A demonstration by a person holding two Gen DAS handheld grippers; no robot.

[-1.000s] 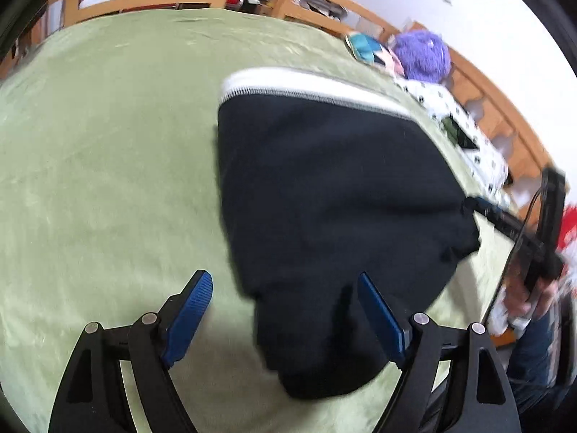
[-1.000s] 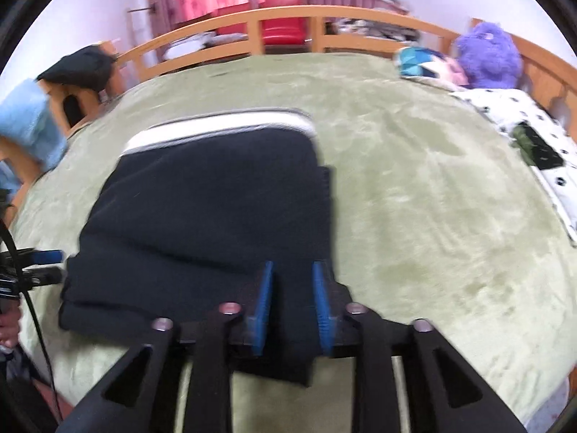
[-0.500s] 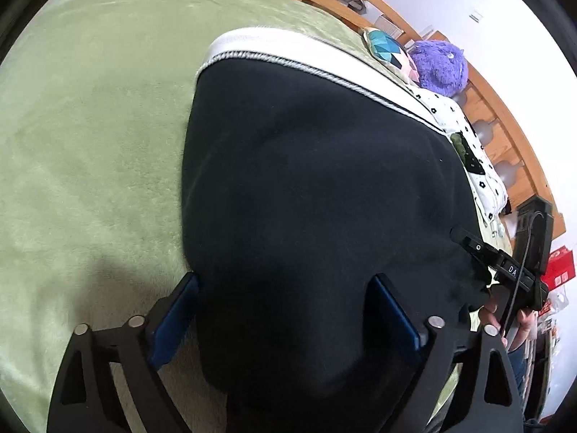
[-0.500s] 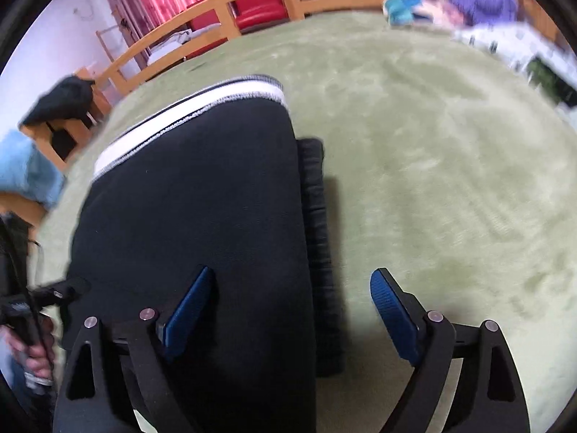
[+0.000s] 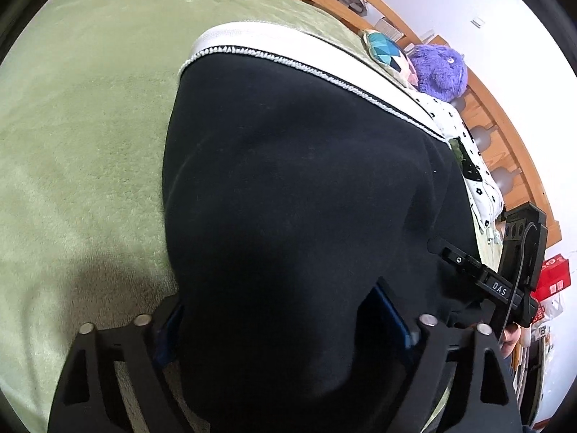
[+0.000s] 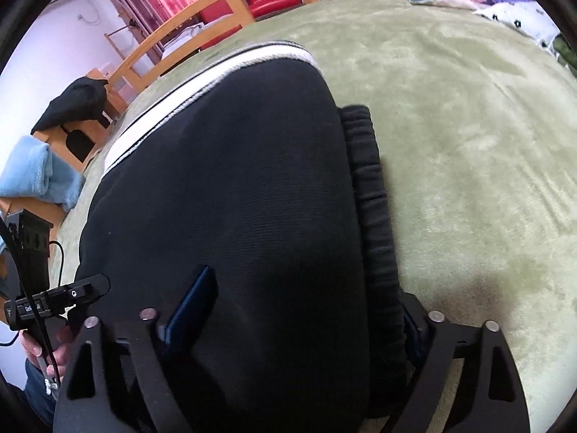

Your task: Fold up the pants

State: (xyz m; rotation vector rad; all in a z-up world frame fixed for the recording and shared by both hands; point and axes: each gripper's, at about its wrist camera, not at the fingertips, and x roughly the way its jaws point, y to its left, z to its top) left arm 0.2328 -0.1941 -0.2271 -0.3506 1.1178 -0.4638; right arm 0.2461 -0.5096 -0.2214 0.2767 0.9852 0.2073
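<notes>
The black pants (image 5: 288,187) lie folded on the green bed cover (image 5: 83,137), near its front edge. A white waistband (image 5: 288,50) with a thin black line forms the far edge of the folded stack. In the right wrist view, a ribbed black cuff (image 6: 371,195) protrudes from beneath the top layer along the stack's right side and rests on the bed cover.

The left tongs (image 5: 285,328) straddle the near left corner of the pants. The blue pads (image 5: 391,315) stand on either side of the fabric, which bulges up between them. The jaws are closing on the fabric; whether the pads already press on it cannot be told from the view.

The right tongs (image 6: 299,310) straddle the near right corner of the pants, cuff included. The left blue pad (image 6: 193,306) lies against the top layer; the right pad is mostly hidden behind the cuff. The jaws are closing; firm contact cannot be confirmed.

A hand (image 6: 43,346) grips the handle of the left tongs at the lower left of the right wrist view.

Towards the far right corner of the bed lie a patterned cushion (image 5: 387,52), a purple plush toy (image 5: 441,72) and a white cloth with black dots (image 5: 468,155). A wooden rail (image 6: 202,32) borders the bed. A blue towel (image 6: 32,176) lies beyond the left edge.
</notes>
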